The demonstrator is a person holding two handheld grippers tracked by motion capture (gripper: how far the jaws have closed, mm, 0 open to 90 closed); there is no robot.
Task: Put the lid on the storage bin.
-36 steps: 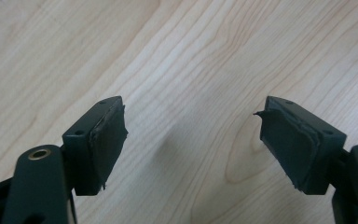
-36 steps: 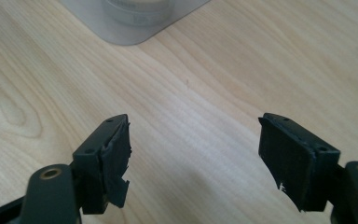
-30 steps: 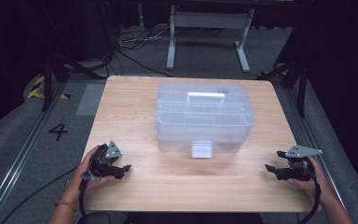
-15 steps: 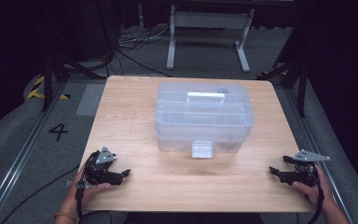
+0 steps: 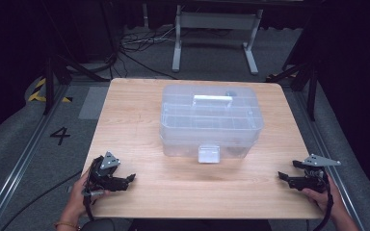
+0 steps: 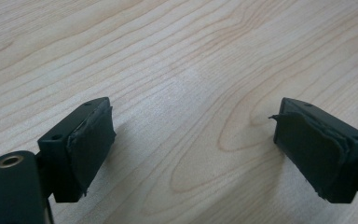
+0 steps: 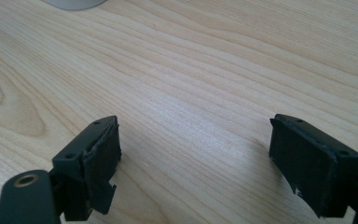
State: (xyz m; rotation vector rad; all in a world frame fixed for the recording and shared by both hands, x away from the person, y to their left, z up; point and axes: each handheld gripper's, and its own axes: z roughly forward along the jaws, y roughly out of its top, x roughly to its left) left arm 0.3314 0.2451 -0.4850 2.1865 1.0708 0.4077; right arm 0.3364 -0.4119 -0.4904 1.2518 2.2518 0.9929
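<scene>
Left claw point(image 5: 131, 178) is sitting at the near left corner of the desk point(image 5: 135, 120), jaws spread wide with nothing between them but bare wood, and the right claw point(image 5: 282, 176) mirrors it at the near right corner, also wide open and empty. The thing they're both closest to is the clear plastic box point(image 5: 211, 120) with the white handle point(image 5: 213, 99) on its lid, parked around the middle of the desk, a bit toward the far side. So from the left claw it lies far and to the right, from the right claw far and to the left, and honestly neither hand looks nearer, it's pretty much dead even. The box's long axis runs left to right, and the front latch point(image 5: 208, 154) faces the near edge, roughly midway between the two claws. My guess is whichever hand goes for that latch has to swing inward and forward about the same amount.
</scene>
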